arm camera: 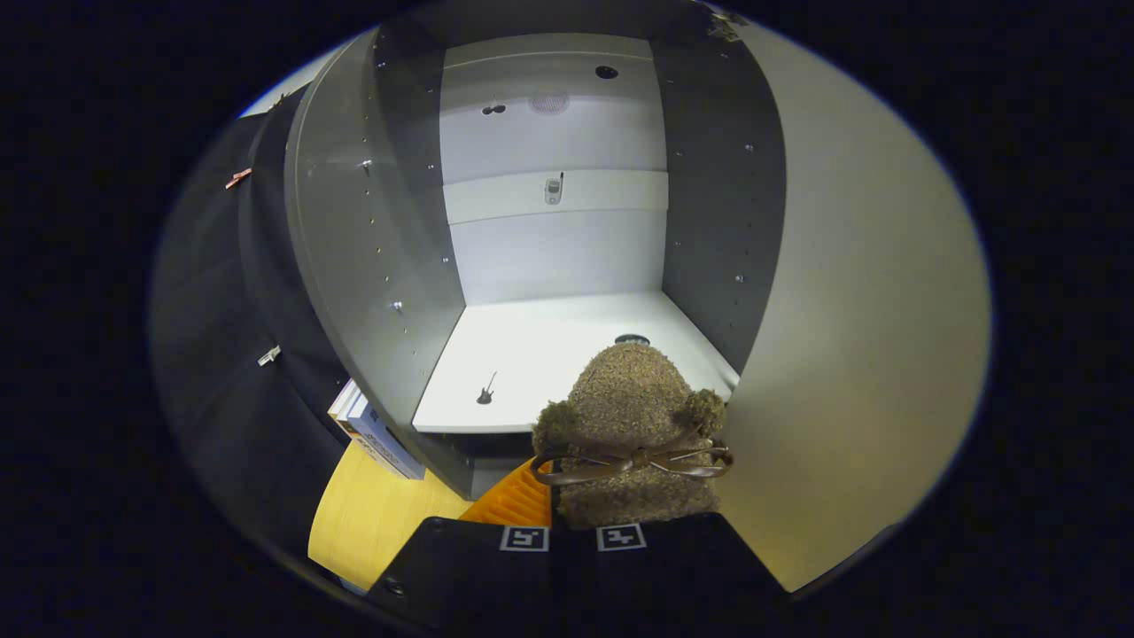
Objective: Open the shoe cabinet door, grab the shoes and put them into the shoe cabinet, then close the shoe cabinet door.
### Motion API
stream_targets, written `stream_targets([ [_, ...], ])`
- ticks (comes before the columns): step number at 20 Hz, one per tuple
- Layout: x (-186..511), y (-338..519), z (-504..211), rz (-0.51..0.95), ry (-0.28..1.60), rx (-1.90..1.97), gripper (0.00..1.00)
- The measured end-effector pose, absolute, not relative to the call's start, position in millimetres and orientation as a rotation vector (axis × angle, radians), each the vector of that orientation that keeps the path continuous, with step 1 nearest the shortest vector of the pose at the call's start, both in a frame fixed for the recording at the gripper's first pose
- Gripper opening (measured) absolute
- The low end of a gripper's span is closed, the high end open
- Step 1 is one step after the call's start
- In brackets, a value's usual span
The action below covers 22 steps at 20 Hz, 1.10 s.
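Observation:
A brown fuzzy shoe (631,399) with two pompoms and a dark bow across its top sits between my fingers, toe pointing into the cabinet. My gripper (573,530) is shut on its heel end, the two black fingers (469,567) close together. The toe reaches just over the front edge of the white cabinet shelf (532,341), towards its right side. The shoe cabinet (372,257) stands open straight ahead, with grey side walls and a white back. Its door (859,354) is swung out wide on the right, right next to the shoe.
A small guitar-shaped mark (485,390) lies on the shelf to the left of the shoe. Stacked books (376,430) lean against the cabinet's lower left outside. Below are a yellow surface (372,518) and an orange ribbed piece (516,501).

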<state>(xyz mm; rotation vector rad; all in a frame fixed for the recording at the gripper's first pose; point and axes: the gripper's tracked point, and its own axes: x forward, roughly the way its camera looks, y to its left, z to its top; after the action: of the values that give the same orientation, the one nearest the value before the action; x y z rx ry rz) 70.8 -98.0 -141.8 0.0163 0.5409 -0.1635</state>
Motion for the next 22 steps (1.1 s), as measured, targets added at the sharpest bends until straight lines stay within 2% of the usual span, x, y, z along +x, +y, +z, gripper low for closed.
stream_targets([
  [12, 218, -105, -105, -0.153, 0.504, 0.007, 0.05],
  [18, 293, -118, -135, -0.152, 0.54, 0.004, 0.04],
  [22, 318, -124, -167, -0.141, 0.603, -0.015, 0.05],
])
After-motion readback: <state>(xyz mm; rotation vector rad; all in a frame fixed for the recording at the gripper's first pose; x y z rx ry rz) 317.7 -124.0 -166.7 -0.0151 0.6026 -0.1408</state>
